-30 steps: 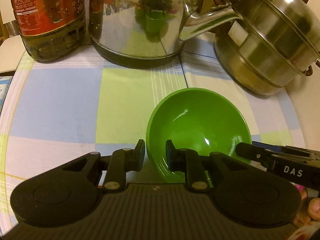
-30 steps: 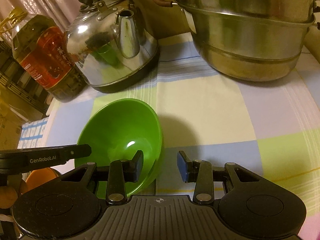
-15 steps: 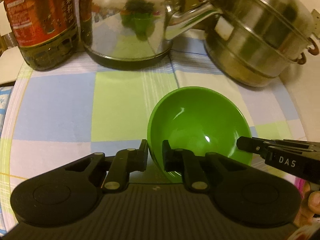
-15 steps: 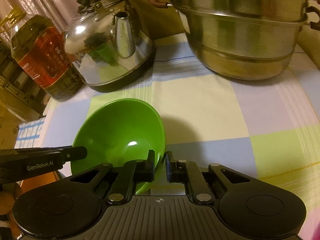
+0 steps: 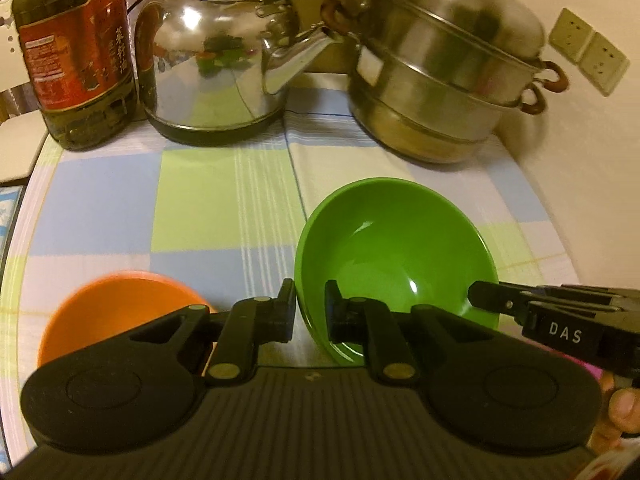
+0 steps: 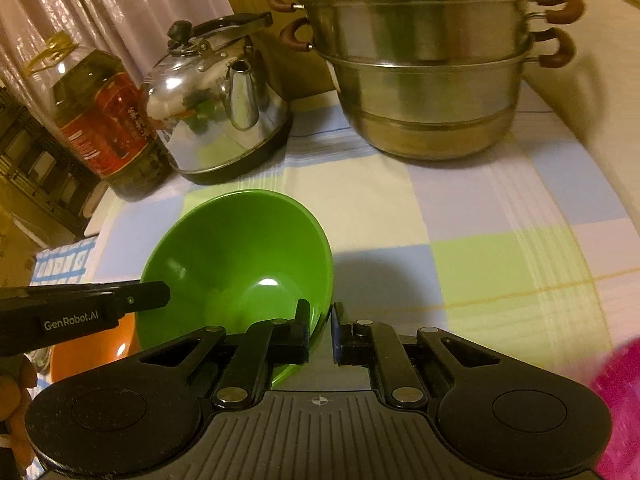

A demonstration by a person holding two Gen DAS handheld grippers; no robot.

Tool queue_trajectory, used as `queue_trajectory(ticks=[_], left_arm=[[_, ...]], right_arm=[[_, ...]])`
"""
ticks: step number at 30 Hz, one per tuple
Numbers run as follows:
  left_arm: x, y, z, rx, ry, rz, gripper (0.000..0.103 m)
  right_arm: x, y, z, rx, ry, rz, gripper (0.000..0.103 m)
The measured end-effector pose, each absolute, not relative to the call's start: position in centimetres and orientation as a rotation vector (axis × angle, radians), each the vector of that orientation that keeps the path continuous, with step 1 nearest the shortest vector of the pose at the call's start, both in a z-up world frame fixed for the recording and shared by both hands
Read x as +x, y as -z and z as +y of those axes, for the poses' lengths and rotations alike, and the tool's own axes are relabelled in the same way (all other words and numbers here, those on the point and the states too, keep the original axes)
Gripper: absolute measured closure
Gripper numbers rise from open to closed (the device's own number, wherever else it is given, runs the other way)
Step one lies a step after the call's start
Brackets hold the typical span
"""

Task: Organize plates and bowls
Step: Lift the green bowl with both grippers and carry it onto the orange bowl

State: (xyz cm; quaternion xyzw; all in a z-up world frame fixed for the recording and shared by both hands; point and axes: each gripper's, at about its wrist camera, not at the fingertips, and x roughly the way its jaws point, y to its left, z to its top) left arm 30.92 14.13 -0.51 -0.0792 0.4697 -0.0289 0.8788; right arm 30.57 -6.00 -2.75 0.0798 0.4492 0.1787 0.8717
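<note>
A green bowl (image 5: 396, 256) is held up above the checked tablecloth, gripped on two sides. My left gripper (image 5: 310, 312) is shut on its left rim. My right gripper (image 6: 321, 330) is shut on its right rim; the bowl also shows in the right wrist view (image 6: 240, 264). An orange bowl (image 5: 112, 312) sits on the table below and to the left; in the right wrist view it (image 6: 92, 348) lies under the left gripper's arm. A pink object (image 6: 618, 408) shows at the right wrist view's lower right edge.
At the back stand an oil bottle (image 5: 76, 56), a steel kettle (image 5: 216, 68) and a stacked steel steamer pot (image 5: 444, 76). The checked tablecloth (image 5: 224, 200) covers the table. A wall with sockets (image 5: 588, 52) is at the right.
Both grippers have risen and drawn back with the green bowl between them. The right gripper closed on the rim a second ago. The orange bowl and the pink object have come into view.
</note>
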Motion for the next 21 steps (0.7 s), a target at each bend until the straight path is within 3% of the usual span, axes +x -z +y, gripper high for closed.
queue_trajectory(ticks=[21], left_arm=[[14.6, -1.8, 11.5, -0.187, -0.023, 0.904, 0.09]], right_arm=[[15.3, 1.0, -7.8, 0.163, -0.425, 0.91, 0.093]])
